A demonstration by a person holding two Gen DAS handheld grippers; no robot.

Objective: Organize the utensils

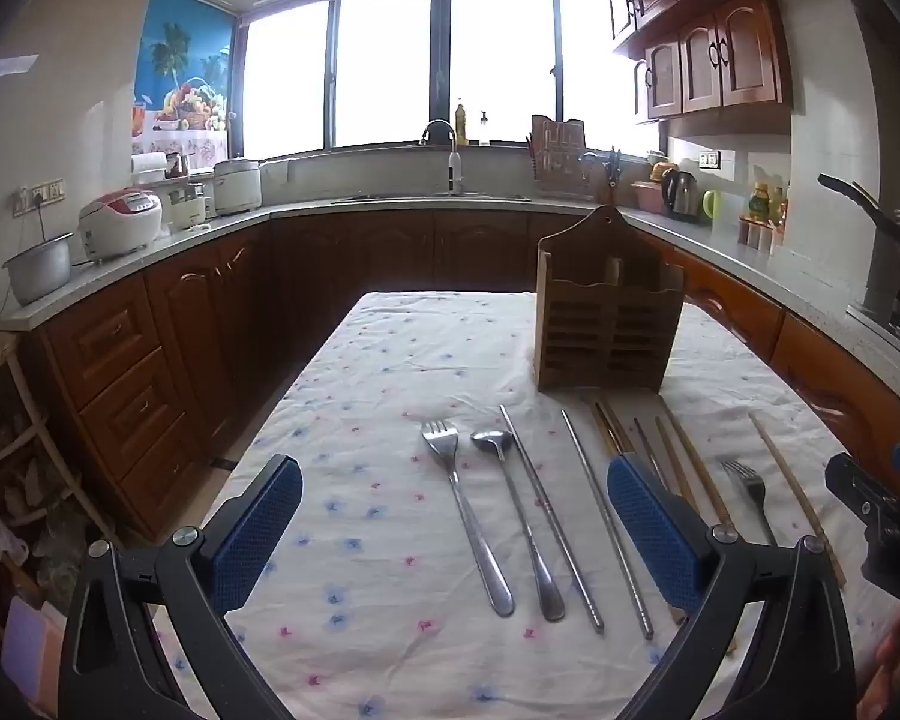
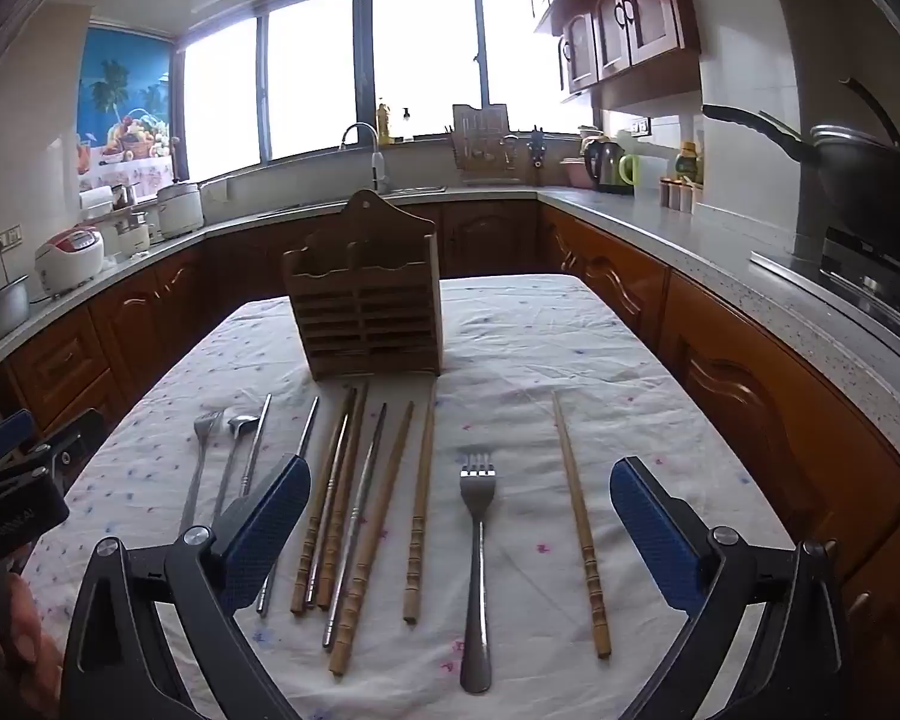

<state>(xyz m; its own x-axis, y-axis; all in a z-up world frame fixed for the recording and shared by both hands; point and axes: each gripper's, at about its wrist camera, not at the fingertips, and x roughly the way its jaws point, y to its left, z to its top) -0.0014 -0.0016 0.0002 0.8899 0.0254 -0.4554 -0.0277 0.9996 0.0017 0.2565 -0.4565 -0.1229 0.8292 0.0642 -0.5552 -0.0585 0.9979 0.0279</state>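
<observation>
Both grippers hover above the near edge of the table (image 2: 510, 324), nothing held: left gripper (image 1: 455, 531) has jaws spread wide w/ a fork (image 1: 463, 504), spoon (image 1: 513, 498) & two metal chopsticks (image 1: 600, 516) lying on the cloth in front of it; right gripper (image 2: 461, 531) is equally wide over the wooden chopsticks (image 2: 360, 516), a 2nd fork (image 2: 477, 564) & a lone chopstick (image 2: 579, 522) off to the right. The holder (image 2: 369, 306) stands upright at mid-table, just beyond the utensil tips, apparently empty. Step in hand looks like the 1st pick. Best approach, imo: take one piece at a time, come down on the handle's mid-length w/ pads across it, close fully since these are thin & flat on cloth, then lift, tip upright & drop into a slot. Risk: snagging the cloth or grabbing two adjacent chopsticks.
</observation>
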